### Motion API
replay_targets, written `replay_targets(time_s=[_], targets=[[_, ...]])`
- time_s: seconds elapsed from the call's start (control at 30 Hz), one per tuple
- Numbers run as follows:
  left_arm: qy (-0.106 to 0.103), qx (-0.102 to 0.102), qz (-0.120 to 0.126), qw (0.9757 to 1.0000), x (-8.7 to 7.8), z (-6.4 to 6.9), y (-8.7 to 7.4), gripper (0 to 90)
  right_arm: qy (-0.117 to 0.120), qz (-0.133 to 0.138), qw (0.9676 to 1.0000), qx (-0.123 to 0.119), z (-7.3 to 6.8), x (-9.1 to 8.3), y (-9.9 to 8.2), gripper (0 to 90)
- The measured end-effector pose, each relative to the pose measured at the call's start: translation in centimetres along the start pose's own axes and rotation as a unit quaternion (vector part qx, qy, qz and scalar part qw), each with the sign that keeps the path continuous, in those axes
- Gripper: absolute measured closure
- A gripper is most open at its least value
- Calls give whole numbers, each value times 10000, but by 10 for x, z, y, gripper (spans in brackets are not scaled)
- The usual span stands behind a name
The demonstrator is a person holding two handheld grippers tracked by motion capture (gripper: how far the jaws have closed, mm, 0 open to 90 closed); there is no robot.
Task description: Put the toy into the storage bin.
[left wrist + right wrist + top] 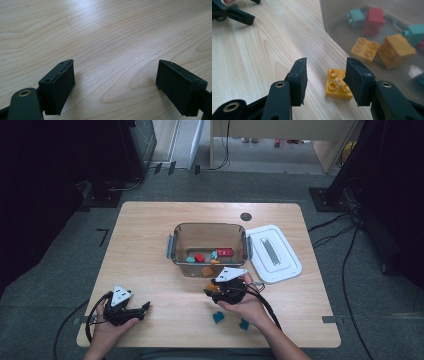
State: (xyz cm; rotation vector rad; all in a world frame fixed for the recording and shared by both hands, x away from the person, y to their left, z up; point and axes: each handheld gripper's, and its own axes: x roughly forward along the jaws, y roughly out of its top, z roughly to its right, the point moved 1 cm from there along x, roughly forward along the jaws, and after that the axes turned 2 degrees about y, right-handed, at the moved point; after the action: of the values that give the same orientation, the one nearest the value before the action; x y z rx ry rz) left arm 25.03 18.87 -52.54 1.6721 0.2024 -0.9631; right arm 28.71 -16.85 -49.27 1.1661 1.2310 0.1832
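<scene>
Your right gripper (325,75) view: fingers half-wide, yellow brick (338,84) between them, partly hidden by the right finger; left gripper (115,82) fingers wide over bare surface (105,32).

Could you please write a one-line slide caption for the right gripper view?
Right gripper with open jaws beside an orange brick lying on the table outside the clear bin.

The right hand-held gripper (325,80) had its jaws parted over a yellow brick (336,85) lying studs-up on the tabletop (262,55), just beside the clear bin (332,22). The right jaw overlapped the brick's edge. Inside lay yellow, red and teal bricks.
</scene>
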Motion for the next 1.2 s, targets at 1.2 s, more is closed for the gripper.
replay_targets(time_s=[1.2], targets=[[-3,-1,1,10000,0,0,0,155,-691,-282,9972,-20,5,19,-20,597]])
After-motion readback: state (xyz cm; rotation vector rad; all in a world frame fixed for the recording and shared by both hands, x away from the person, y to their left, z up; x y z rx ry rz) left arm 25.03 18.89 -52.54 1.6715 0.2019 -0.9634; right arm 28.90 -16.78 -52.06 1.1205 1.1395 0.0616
